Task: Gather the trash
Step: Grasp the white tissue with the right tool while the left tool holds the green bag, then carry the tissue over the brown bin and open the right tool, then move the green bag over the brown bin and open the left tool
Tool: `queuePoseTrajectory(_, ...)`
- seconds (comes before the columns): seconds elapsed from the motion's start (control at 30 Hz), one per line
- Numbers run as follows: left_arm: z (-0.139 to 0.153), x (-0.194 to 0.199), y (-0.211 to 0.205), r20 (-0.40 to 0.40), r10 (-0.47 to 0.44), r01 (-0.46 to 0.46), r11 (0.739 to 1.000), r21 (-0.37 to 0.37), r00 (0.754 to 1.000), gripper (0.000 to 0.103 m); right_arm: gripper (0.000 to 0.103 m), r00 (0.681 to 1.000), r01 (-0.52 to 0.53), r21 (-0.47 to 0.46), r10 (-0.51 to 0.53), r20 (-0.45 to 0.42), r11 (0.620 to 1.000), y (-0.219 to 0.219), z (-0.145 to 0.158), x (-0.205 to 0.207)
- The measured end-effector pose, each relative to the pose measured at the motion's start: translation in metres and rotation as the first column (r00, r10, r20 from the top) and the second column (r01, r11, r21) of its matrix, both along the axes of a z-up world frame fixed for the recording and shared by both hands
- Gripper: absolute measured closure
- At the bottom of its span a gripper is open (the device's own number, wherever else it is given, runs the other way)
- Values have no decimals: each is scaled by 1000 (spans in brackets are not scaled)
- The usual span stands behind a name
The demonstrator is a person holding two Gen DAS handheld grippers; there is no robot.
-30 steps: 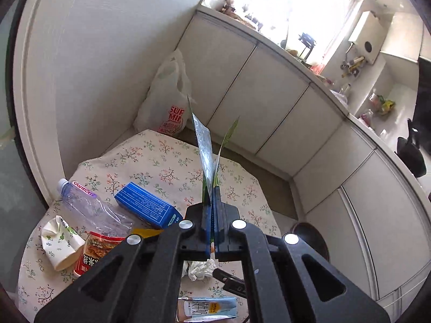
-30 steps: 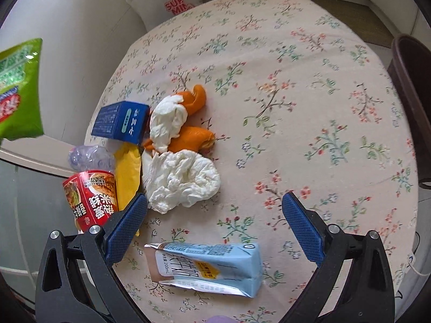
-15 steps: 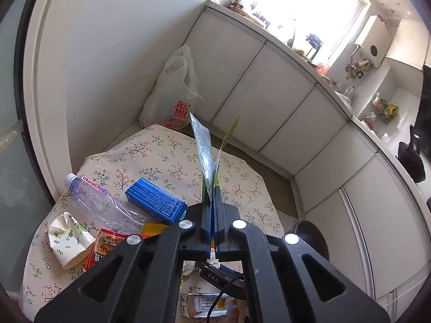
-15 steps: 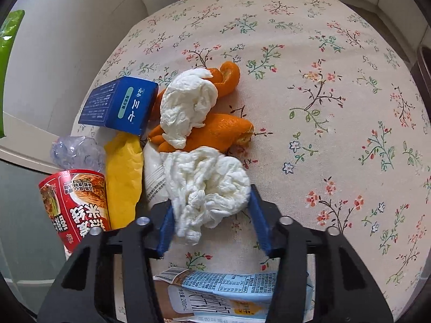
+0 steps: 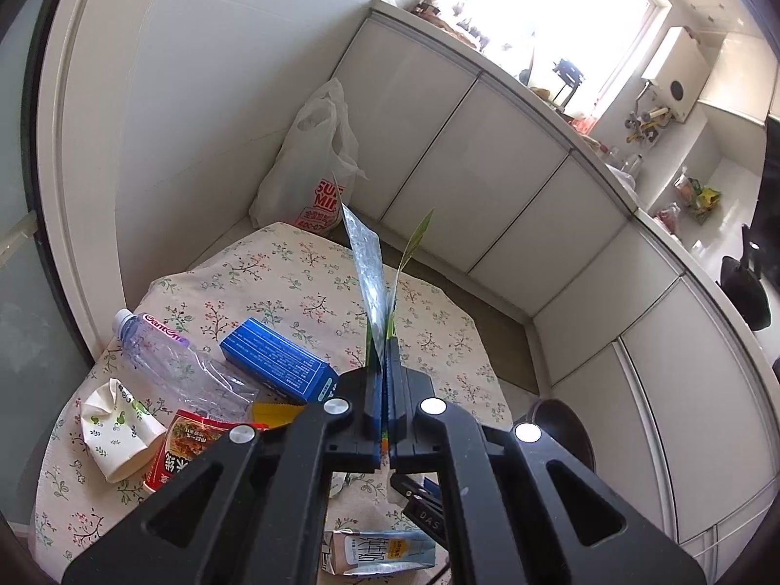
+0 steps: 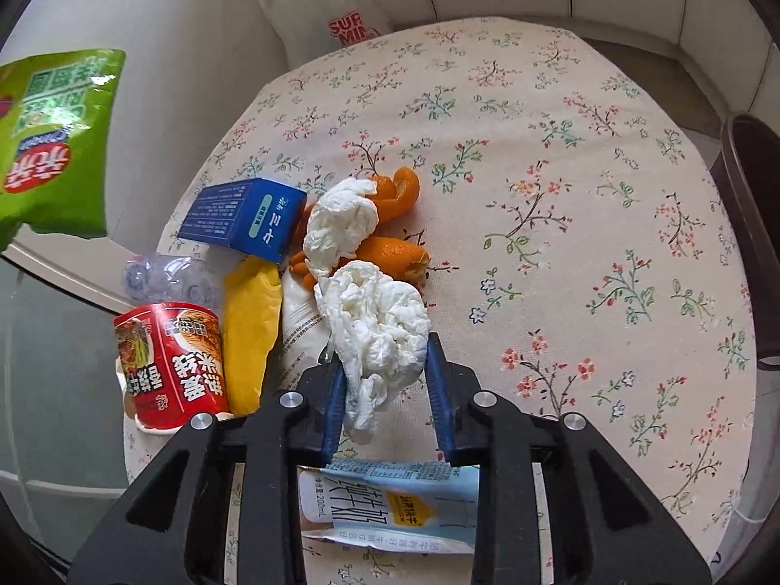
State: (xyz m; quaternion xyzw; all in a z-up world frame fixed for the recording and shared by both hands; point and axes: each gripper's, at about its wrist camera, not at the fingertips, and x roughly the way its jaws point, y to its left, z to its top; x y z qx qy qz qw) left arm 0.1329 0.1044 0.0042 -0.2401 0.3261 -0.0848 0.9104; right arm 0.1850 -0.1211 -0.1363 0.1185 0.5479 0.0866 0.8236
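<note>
Right claw (image 6: 385, 397): pads on both sides of the crumpled white tissue (image 6: 375, 326), clenched on its lower part; upper part bulges out above the pads.
Left claw (image 5: 385, 404): clamped tight on a green snack bag (image 5: 375, 287), bag standing up edge-on between the pads, well above the bench (image 6: 560, 156).
Tissue position: near front of the floral bench, just beside the orange peel (image 6: 390, 253) and a second tissue wad (image 6: 343, 219), resting partly on a white printed wrapper (image 6: 302, 336). Can't tell if it has left the cloth.
Step in hand (my read): secure the wad, then lift it off.
How to do it well: squeeze until the paper compacts, it's soft and will slip from a loose pinch. Lift straight up so the wrapper and peel stay put. Watch the loose tail hanging by the milk carton (image 6: 390, 507).
Drop target: likely the white plastic bag (image 6: 321, 14) beyond the far bench edge.
Other trash waiting: blue box (image 6: 243, 219), noodle cup (image 6: 170, 360), clear bottle (image 5: 180, 360).
</note>
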Motion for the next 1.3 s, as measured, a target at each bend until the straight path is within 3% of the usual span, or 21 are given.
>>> queuePoseTrajectory(0.23, -3, 3, -14, -6, -13, 13, 1000, 0, 1000, 102, 74, 989, 35, -9, -33, 143, 999, -50, 57, -14)
queuePoseTrajectory(0.43, -7, 8, -29, -12, -26, 26, 1000, 11, 1000, 102, 74, 954, 181, -66, -159, 255, 981, -128, 91, -18)
queuePoseTrajectory(0.57, -11, 12, -43, -22, -39, 39, 999, 15, 999, 102, 73, 905, 341, -70, -307, 296, 938, -191, 95, -17)
queuePoseTrajectory(0.73, -16, 17, -69, -27, -71, 72, 997, 40, 997, 102, 72, 803, 543, -117, -473, 363, 832, -247, 97, -25)
queuePoseTrajectory(0.83, -20, 20, -86, -27, -93, 95, 994, 55, 995, 102, 53, 760, 619, -173, -530, 376, 766, -266, 98, -28)
queuePoseTrajectory(1.0, -22, 26, -118, -19, -153, 153, 988, 13, 988, 102, 9, 678, 706, -186, -575, 459, 684, -276, 116, -45)
queuePoseTrajectory(1.07, -20, 28, -137, -7, -190, 190, 982, -10, 982, 102, 7, 652, 723, -168, -581, 488, 670, -282, 124, -53)
queuePoseTrajectory(1.3, 0, 40, -224, 29, -329, 330, 941, -71, 944, 102, 7, 603, 776, -179, -628, 492, 605, -319, 135, -74)
